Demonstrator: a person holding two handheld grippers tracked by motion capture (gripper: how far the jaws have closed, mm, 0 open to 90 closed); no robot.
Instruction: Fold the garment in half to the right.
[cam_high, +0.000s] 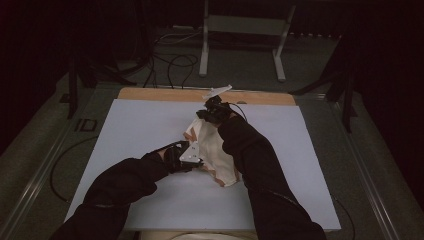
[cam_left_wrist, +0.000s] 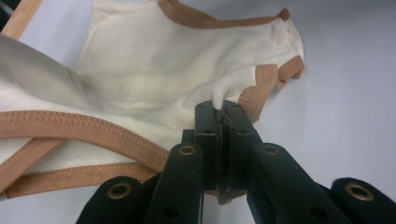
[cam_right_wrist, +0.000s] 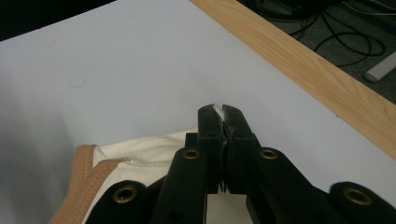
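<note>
On the white surface (cam_high: 150, 130), the left claw (cam_high: 196, 161) sits near the middle, toward the near side, its jaws pressed together and pinching a fold of the cream garment (cam_high: 214, 150). In the left gripper view that claw (cam_left_wrist: 223, 114) bites the pale cloth (cam_left_wrist: 159, 74) just beside its tan trim (cam_left_wrist: 261, 84), with the rest of the cloth spread out beyond the jaws over the surface. To the right and farther off, the right claw (cam_high: 201, 116) pinches the garment's far end, lifted a little off the surface. In the right gripper view its claw (cam_right_wrist: 223, 112) is clamped on a sliver of white cloth, the tan trim (cam_right_wrist: 91, 163) lying at lower left, and the wooden edge (cam_right_wrist: 317, 70) of the surface runs across at far right.
</note>
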